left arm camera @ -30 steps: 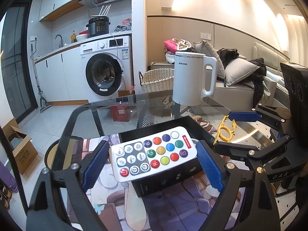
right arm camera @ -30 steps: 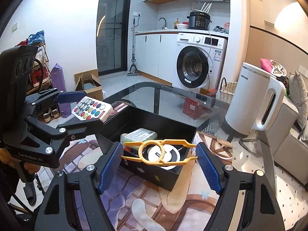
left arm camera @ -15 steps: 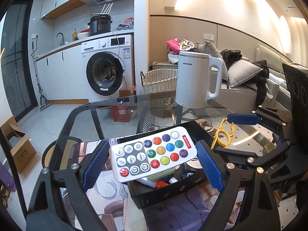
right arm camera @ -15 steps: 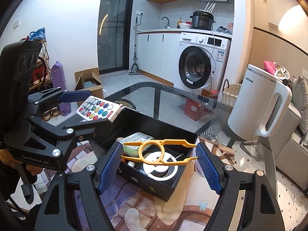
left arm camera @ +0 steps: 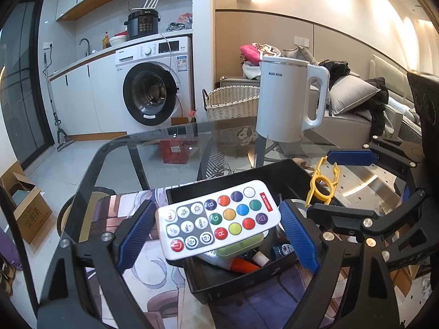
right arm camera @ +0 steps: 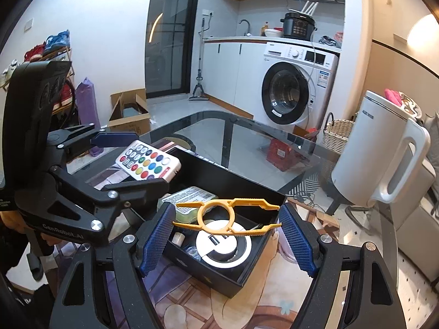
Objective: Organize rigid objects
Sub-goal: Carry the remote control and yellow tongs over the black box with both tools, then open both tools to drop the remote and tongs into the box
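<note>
My left gripper (left arm camera: 216, 233) is shut on a white remote with coloured buttons (left arm camera: 219, 218), held above the near left part of the open black box (left arm camera: 247, 285). The remote also shows in the right wrist view (right arm camera: 149, 164). My right gripper (right arm camera: 227, 219) is shut on a yellow plastic opener (right arm camera: 227, 215), held over the black box (right arm camera: 219, 274); the opener also shows in the left wrist view (left arm camera: 323, 183). Inside the box lie a round white device (right arm camera: 223, 249), a green-lidded case (right arm camera: 189, 200) and small items.
A white kettle (left arm camera: 290, 98) stands on the glass table (left arm camera: 170, 142) beyond the box. A printed mat (right arm camera: 247, 309) lies under the box. A wicker basket (left arm camera: 230, 104), a washing machine (left arm camera: 153, 87) and a sofa (left arm camera: 356, 115) are behind.
Both grippers have risen and moved over the box with their objects, so the box's inside now shows below the remote and the opener.
</note>
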Action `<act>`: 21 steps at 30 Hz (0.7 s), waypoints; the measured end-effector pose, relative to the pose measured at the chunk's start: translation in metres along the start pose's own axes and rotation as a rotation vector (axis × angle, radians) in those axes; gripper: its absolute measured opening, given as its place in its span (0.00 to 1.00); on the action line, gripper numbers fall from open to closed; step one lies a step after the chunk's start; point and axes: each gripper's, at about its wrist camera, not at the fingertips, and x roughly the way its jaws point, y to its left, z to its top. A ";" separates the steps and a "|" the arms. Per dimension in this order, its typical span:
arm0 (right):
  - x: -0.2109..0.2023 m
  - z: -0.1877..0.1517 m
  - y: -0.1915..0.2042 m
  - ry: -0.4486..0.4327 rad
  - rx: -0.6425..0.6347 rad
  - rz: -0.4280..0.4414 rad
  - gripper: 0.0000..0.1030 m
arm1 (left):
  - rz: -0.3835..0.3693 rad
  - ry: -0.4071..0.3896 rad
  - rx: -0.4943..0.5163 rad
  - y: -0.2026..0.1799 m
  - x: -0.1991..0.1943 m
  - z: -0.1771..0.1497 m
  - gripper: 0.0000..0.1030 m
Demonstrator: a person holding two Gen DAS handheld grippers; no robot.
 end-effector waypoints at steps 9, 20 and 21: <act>0.016 0.001 0.001 0.018 -0.043 0.041 0.77 | -0.003 0.022 -0.005 0.001 0.011 -0.003 0.88; 0.034 0.001 -0.004 0.042 -0.070 0.061 0.77 | -0.005 0.043 0.000 0.003 0.021 -0.005 0.88; 0.035 0.001 -0.004 0.046 -0.073 0.061 0.77 | -0.006 0.045 -0.001 0.003 0.022 -0.005 0.88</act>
